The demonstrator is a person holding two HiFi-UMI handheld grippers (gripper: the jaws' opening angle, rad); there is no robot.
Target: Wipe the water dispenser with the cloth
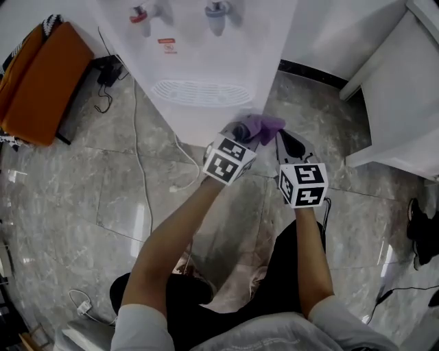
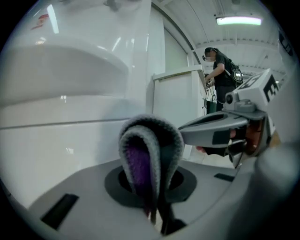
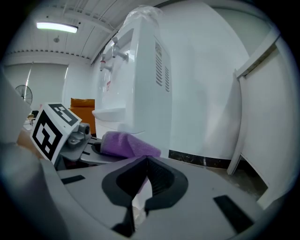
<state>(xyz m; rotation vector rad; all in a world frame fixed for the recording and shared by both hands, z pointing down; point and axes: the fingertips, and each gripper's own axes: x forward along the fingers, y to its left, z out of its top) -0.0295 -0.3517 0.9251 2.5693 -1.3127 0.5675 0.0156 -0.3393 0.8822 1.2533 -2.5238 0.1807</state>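
Note:
The white water dispenser (image 1: 206,62) stands ahead of me, with a red tap (image 1: 140,14) and a grey tap (image 1: 217,14) above a drip grille (image 1: 200,92). My left gripper (image 1: 248,130) is shut on a folded purple cloth (image 1: 266,125), held near the dispenser's lower front right corner. In the left gripper view the cloth (image 2: 149,152) loops up out of the closed jaws, close to the dispenser's wall (image 2: 70,108). My right gripper (image 1: 287,142) hangs just right of the cloth, shut and empty (image 3: 143,180); it sees the cloth (image 3: 129,144) and the dispenser's side (image 3: 145,79).
An orange case (image 1: 42,82) lies at the left. A plug block (image 1: 110,68) and a white cable (image 1: 140,171) trail over the marble floor. A white cabinet (image 1: 401,103) stands at the right. A person (image 2: 220,70) works in the far background.

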